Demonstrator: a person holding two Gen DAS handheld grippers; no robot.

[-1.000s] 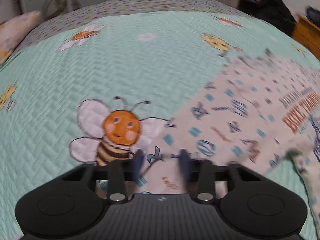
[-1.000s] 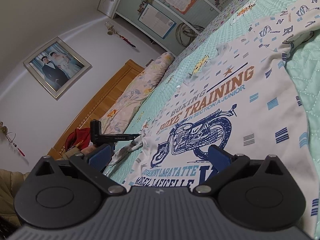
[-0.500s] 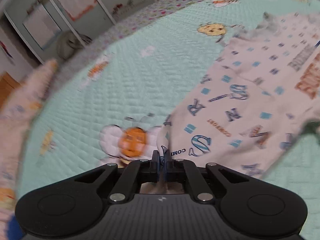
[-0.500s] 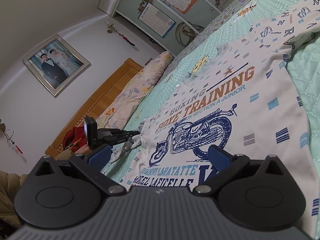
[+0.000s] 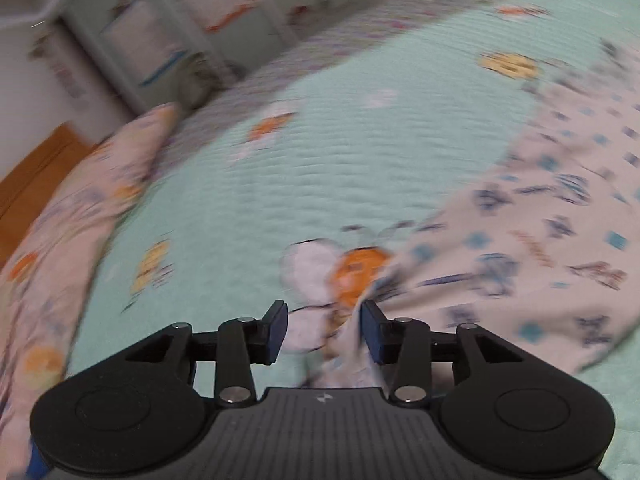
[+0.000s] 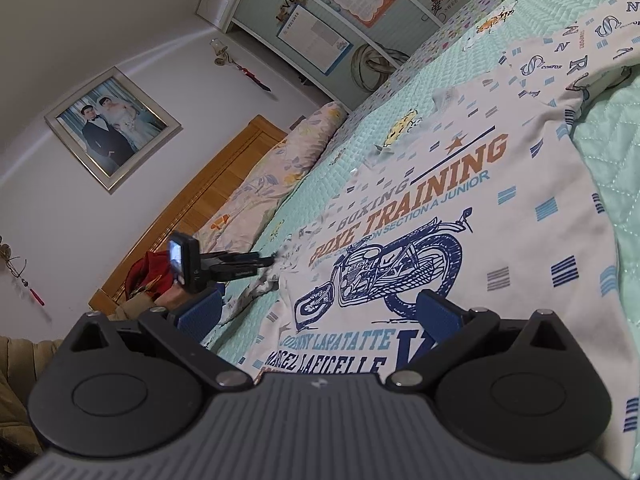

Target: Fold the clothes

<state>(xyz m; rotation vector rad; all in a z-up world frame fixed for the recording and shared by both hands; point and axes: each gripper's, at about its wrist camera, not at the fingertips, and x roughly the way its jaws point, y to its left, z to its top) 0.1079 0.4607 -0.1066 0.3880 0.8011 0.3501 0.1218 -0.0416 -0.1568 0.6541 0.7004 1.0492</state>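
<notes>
Item: printed shirt (image 6: 460, 216) on quilt (image 5: 320, 160); left gripper (image 5: 323, 332) spread, sleeve edge apparently loose between fingers (blurred). Right gripper (image 6: 320, 316) spread, empty. Risk: sleeve slips, bunching the fold.

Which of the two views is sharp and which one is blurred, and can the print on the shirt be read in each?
Left wrist view: motion-blurred throughout, so the shirt letters smear and cannot be read; only the left gripper is crisp. Right wrist view: sharp, "TRAINING" reads clearly on the shirt, though the fisheye bends the headboard; the right gripper is slightly soft.
</notes>
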